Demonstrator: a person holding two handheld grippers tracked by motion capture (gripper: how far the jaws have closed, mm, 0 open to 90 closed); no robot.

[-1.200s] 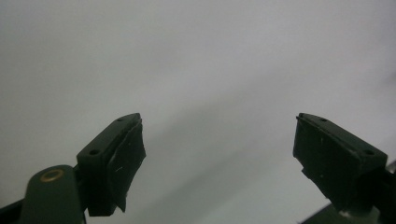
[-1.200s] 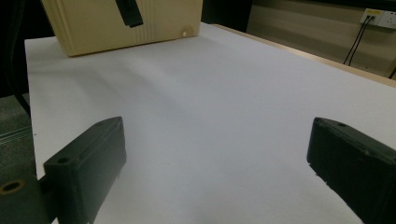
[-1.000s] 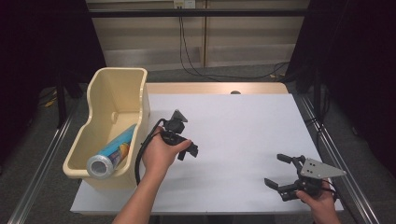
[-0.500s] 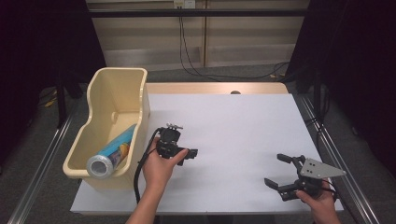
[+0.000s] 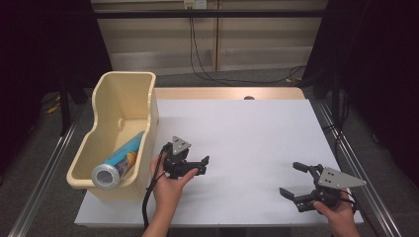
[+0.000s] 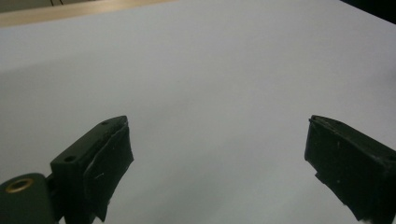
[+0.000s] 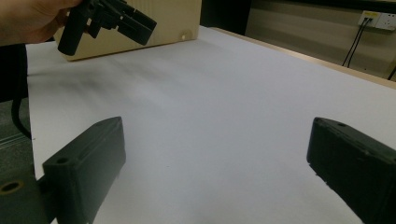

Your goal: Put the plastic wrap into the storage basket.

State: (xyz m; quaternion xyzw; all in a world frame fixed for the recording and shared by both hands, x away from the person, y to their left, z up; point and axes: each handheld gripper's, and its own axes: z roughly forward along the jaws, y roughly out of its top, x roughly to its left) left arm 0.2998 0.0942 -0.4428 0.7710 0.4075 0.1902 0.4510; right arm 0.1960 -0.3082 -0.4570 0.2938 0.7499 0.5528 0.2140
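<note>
My left gripper [image 5: 197, 165] hangs just beside the cream plastic bin [image 5: 148, 113] at the near left of the table [image 5: 257, 128], its jaws spread wide with nothing between them; in the left gripper view I see only bare white tabletop past my two black pads [image 6: 109, 163]. My right gripper [image 5: 294, 180] rests low near the table's near right corner, well apart from the bin, also gaping wide and empty. The thing nearest my left hand [image 5: 168, 185] is the blue tube [image 5: 118, 160] lying on its side inside the bin, slanted along the floor of it, with its shiny round silver end toward me and its body leaning against the bin's right wall. I judge it to be a light, stiff cylinder, probably thin card or plastic with a glossy printed skin, so it would likely roll and slip if I pinch it carelessly, and it may dent if I squeeze hard. The best hold, to my mind, is across the round body near the middle, jaws closing on opposite sides of the curve, rather than on the metal-looking end where the pads would skate. The bin wall stands close against it, so I would come down from above with one jaw sliding between tube and wall, and close gently until it stops rolling.
</note>
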